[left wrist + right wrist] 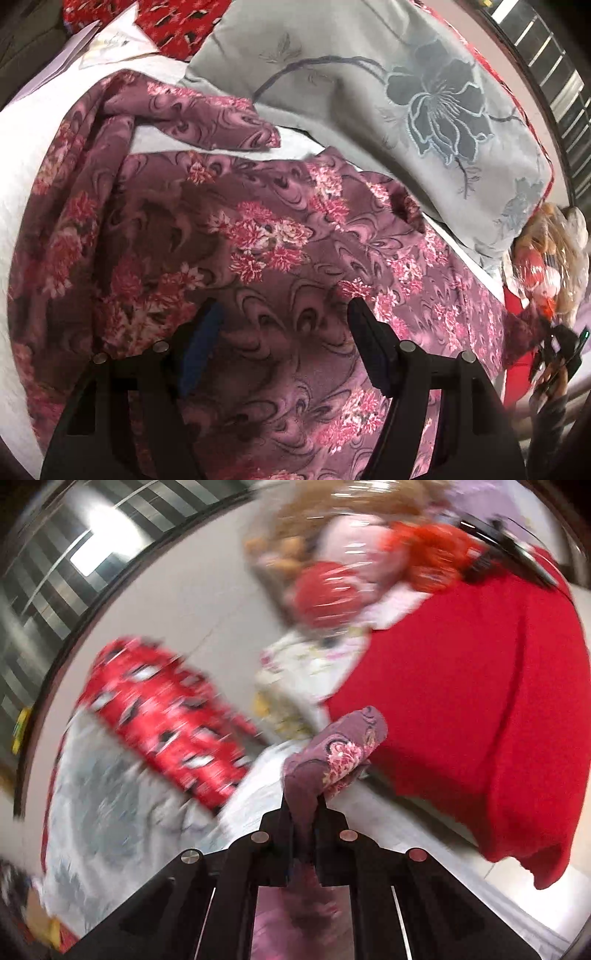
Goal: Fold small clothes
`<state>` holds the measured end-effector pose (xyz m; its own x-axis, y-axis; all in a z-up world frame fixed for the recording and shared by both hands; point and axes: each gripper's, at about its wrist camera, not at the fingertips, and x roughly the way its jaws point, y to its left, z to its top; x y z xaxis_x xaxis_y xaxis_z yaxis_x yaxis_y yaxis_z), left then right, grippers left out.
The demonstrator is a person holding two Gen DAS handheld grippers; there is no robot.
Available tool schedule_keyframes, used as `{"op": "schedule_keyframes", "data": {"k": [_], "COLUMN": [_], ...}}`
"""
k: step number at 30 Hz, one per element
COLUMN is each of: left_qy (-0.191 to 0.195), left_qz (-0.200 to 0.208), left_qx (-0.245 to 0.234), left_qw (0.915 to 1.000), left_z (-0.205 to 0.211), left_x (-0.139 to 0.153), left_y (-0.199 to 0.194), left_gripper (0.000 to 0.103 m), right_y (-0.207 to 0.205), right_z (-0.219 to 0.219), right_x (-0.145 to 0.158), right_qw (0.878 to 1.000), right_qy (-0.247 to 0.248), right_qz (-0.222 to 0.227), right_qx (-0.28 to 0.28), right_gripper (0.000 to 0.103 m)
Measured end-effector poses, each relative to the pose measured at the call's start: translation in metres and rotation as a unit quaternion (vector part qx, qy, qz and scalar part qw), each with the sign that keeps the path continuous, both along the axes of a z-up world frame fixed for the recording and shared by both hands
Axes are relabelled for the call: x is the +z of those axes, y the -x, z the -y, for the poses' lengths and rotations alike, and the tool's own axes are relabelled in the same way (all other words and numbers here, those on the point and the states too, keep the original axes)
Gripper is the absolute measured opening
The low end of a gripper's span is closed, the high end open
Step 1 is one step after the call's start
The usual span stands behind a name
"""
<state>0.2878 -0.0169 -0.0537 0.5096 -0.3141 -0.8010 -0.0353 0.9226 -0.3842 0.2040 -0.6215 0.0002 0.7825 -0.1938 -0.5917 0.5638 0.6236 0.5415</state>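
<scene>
Left gripper [284, 317]: jaws spread wide, nothing between them, hovering over the mauve floral-print fleece garment [258, 258]. One finger carries a blue pad [201, 347].

Garment lies spread on the white quilted bed cover [22, 192], filling most of the left wrist view. One strip of it [207, 122] is folded back toward the far side, with white cover showing between that strip and the main body. The garment's right end runs off toward the right edge of the bed.

Right gripper [303, 805]: jaws pinched tight on a bunched end of the same mauve garment [332, 753]. The cloth sticks out past the fingertips as a rolled lump and trails back down between the fingers. That end is lifted off the cover. The right wrist view is heavily motion-blurred.

Around it:
- grey satin pillow with a dark embroidered flower [424, 103], at the far side of the bed, touching the garment's far edge
- red patterned fabric [166, 716] behind the pillow
- plain red cloth [480, 701], large, draped at the right edge of the bed
- plastic-wrapped plush toy [332, 554] beyond the red cloth, detail too blurred to tell
- white paper sheets [107, 40] at the far left corner of the bed
</scene>
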Motion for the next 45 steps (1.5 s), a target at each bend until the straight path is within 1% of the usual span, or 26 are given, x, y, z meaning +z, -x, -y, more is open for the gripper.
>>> {"op": "schedule_keyframes", "data": {"k": [2, 6, 8, 10, 13, 16, 19, 24, 25, 26, 28, 30, 32, 34, 35, 36, 37, 38, 39, 40, 41, 42, 43, 44, 45], "left_qy": [0.002, -0.007, -0.011, 0.001, 0.046, 0.066, 0.08, 0.096, 0.101, 0.107, 0.124, 0.139, 0.161, 0.186, 0.193, 0.194, 0.191, 0.186, 0.178, 0.167, 0.159, 0.155, 0.152, 0.146, 0.139], "left_qz": [0.012, 0.035, 0.029, 0.014, -0.005, -0.009, -0.006, 0.007, 0.012, 0.015, 0.021, 0.022, 0.019, 0.017, 0.015, 0.012, 0.01, 0.01, 0.009, 0.001, -0.007, -0.013, -0.016, -0.012, -0.006], "left_qx": [0.001, 0.025, 0.036, 0.042, 0.043, 0.04, 0.034, 0.031, 0.032, 0.032, 0.03, 0.023, 0.007, -0.016, -0.026, -0.039, -0.045, -0.049, -0.051, -0.05, -0.049, -0.045, -0.037, -0.027, -0.023], "left_qw": [0.9999, 0.999, 0.9989, 0.999, 0.998, 0.997, 0.9962, 0.9948, 0.9943, 0.9936, 0.9916, 0.9897, 0.9867, 0.9822, 0.9808, 0.9803, 0.9806, 0.9814, 0.9827, 0.9846, 0.986, 0.9868, 0.9876, 0.9888, 0.99], "left_z": [-0.005, -0.027, -0.042, -0.054, -0.071, -0.077, -0.081, -0.089, -0.092, -0.094, -0.098, -0.099, -0.098, -0.091, -0.087, -0.08, -0.073, -0.066, -0.059, -0.05, -0.042, -0.036, -0.03, -0.024, -0.02], "left_x": [0.005, 0.016, 0.016, 0.01, 0.001, 0.0, 0.003, 0.011, 0.013, 0.014, 0.015, 0.015, 0.014, 0.013, 0.012, 0.011, 0.011, 0.01, 0.007, 0.003, -0.002, -0.006, -0.009, -0.01, -0.009], "left_y": [-0.001, -0.001, -0.005, -0.008, -0.009, -0.009, -0.008, -0.005, -0.004, -0.002, -0.002, -0.002, -0.003, -0.004, -0.005, -0.006, -0.007, -0.008, -0.01, -0.014, -0.017, -0.02, -0.023, -0.025, -0.026], "left_gripper": [0.07, 0.07, 0.07, 0.07, 0.07, 0.07, 0.07, 0.07, 0.07, 0.07, 0.07, 0.07, 0.07, 0.07, 0.071, 0.073, 0.08, 0.084, 0.084, 0.084, 0.084, 0.084, 0.081, 0.068, 0.05], "right_y": [-0.013, -0.043, -0.057, -0.068, -0.085, -0.098, -0.106, -0.106, -0.105, -0.103, -0.098, -0.088, -0.075, -0.06, -0.051, -0.045, -0.041, -0.036, -0.031, -0.029, -0.025, -0.024, -0.023, -0.02, -0.019], "right_z": [-0.029, -0.094, -0.129, -0.165, -0.224, -0.283, -0.346, -0.428, -0.44, -0.458, -0.48, -0.5, -0.51, -0.509, -0.505, -0.497, -0.49, -0.477, -0.461, -0.449, -0.428, -0.415, -0.398, -0.381, -0.366], "right_x": [0.008, 0.012, 0.01, 0.007, 0.005, 0.001, -0.003, -0.009, -0.012, -0.018, -0.03, -0.048, -0.061, -0.064, -0.061, -0.057, -0.053, -0.048, -0.044, -0.041, -0.038, -0.035, -0.033, -0.03, -0.027], "right_qw": [0.999, 0.995, 0.991, 0.985, 0.973, 0.958, 0.938, 0.909, 0.903, 0.895, 0.885, 0.87, 0.853, 0.845, 0.842, 0.844, 0.848, 0.857, 0.867, 0.875, 0.886, 0.894, 0.903, 0.912, 0.92], "right_qy": [0.008, 0.004, -0.002, -0.008, -0.004, 0.008, 0.016, 0.045, 0.046, 0.049, 0.056, 0.057, 0.053, 0.064, 0.071, 0.073, 0.073, 0.072, 0.069, 0.066, 0.06, 0.058, 0.058, 0.061, 0.062], "right_qz": [0.001, 0.002, 0.002, 0.0, -0.004, -0.015, -0.023, -0.031, -0.032, -0.037, -0.055, -0.085, -0.109, -0.112, -0.109, -0.105, -0.101, -0.094, -0.09, -0.088, -0.088, -0.09, -0.093, -0.097, -0.099], "right_qx": [0.033, 0.1, 0.135, 0.171, 0.23, 0.287, 0.344, 0.413, 0.425, 0.442, 0.459, 0.482, 0.507, 0.519, 0.523, 0.521, 0.514, 0.502, 0.486, 0.472, 0.451, 0.436, 0.415, 0.393, 0.374], "right_gripper": [0.007, 0.008, 0.008, 0.008, 0.008, 0.008, 0.008, 0.008, 0.009, 0.013, 0.016, 0.031, 0.033, 0.034, 0.034, 0.035, 0.035, 0.04, 0.043, 0.044, 0.045, 0.045, 0.045, 0.045, 0.045]}}
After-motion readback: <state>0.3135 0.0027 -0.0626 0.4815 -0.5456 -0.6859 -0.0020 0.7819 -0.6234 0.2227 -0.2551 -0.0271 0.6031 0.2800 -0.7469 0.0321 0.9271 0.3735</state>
